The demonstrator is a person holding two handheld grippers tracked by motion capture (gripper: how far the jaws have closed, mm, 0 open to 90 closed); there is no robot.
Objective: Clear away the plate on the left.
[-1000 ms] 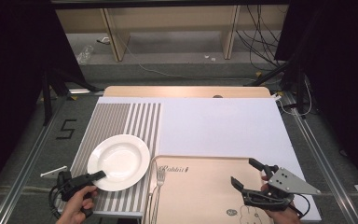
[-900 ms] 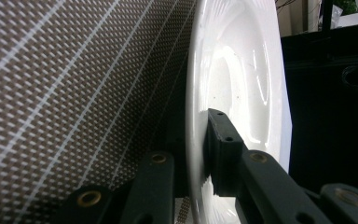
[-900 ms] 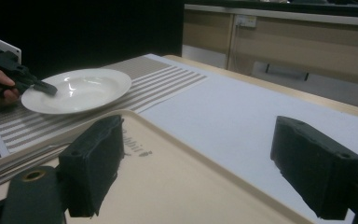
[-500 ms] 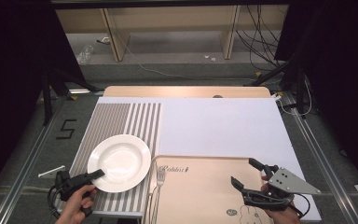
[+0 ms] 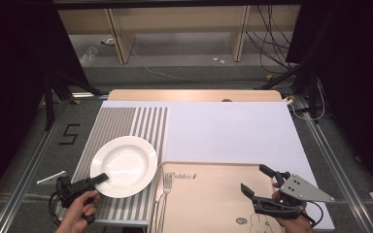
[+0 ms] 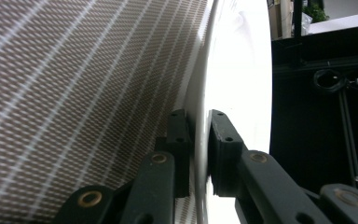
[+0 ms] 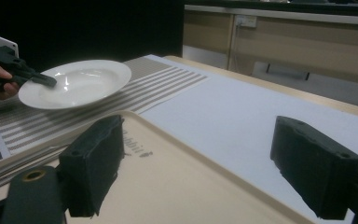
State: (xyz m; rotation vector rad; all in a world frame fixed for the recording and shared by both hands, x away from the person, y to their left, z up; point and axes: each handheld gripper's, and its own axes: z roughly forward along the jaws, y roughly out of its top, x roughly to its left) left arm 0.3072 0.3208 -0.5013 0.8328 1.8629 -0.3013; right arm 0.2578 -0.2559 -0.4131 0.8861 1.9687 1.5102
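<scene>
Plate sat on the striped mat, and my left tongs pinched its near rim, one jaw above and one below, so I could lift it. My right tongs were spread wide over the tan tray, holding nothing, near the fork.

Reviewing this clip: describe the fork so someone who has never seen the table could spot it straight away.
Start at the striped placemat on the table's left half, where the white plate sits. Just off the mat's right edge, at the left edge of the beige tray, lies the fork, tines pointing away from the person. It is the one slim metal piece, lying untouched between the plate and the tray's printed word.
</scene>
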